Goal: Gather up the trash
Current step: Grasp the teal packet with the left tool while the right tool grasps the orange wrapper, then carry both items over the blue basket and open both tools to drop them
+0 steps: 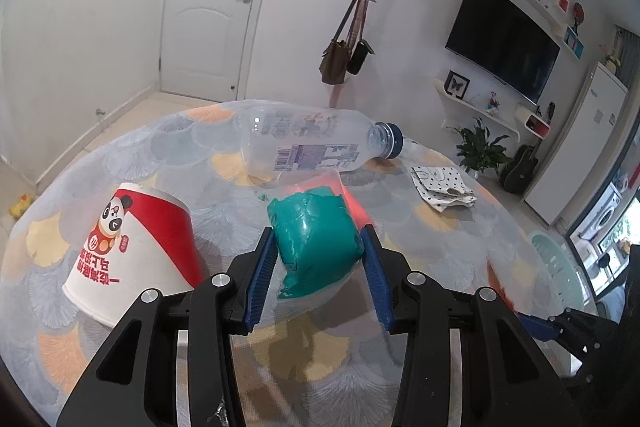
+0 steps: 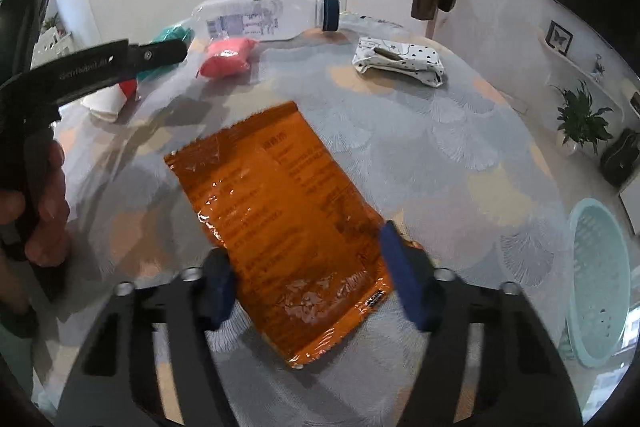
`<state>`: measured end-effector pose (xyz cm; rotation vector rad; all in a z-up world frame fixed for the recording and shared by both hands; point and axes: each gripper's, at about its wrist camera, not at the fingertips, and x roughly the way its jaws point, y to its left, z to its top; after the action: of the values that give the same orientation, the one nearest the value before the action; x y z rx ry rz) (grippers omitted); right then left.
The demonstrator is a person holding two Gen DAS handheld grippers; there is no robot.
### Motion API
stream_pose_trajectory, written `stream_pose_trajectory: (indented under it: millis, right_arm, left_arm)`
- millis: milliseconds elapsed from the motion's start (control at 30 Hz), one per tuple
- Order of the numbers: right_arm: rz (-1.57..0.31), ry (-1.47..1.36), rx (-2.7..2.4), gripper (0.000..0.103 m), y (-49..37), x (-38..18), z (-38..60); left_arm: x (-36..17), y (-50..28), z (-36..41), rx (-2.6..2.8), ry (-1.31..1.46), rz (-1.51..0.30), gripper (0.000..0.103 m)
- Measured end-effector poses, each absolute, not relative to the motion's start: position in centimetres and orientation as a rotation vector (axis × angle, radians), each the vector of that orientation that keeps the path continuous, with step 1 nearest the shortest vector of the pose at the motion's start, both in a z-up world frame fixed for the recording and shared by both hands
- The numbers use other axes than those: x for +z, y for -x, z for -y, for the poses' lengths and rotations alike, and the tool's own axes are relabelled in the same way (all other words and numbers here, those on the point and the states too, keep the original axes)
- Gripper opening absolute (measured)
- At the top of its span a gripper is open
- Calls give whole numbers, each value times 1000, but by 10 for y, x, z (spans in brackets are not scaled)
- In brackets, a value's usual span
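A: What's hard to make out?

B: In the right wrist view the orange packet point(image 2: 280, 223) has blurred print I can't read. The teal lump point(image 2: 173, 34) hides behind the left gripper's arm.

A: And far left?

B: The paper cup point(image 2: 110, 103) is mostly covered too. The basket point(image 2: 596, 279) is cut by the right edge.

A: In the left view?

B: The bottle point(image 1: 304, 143) label is too small to read.

Between your right jaws lies a glossy, crinkled orange plastic wrapper point(image 2: 280, 223); your left jaws press a shiny teal putty lump in clear film point(image 1: 316, 247).
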<state>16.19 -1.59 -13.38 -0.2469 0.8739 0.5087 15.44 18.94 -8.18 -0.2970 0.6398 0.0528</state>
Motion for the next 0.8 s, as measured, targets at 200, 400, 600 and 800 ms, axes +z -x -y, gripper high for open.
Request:
stream_pose_trajectory:
  millis: [200,400,600,800]
  right_arm:
    - [-856,101,501,6,-168,-121,42]
    - [-803,73,439,5,-168,-95,74]
    - [-780,32,355,5,-176,-79,118]
    - [-758,7,227,5,-185,-72,178]
  left_arm:
    - [-73,-147,-181,-3,293,-602,41]
    - [-46,-141,-147,-112,251,-562,41]
    - [-23,-150,-102,-228,225,-541,41]
    - [-12,-176,-43,-327,182,-539,41]
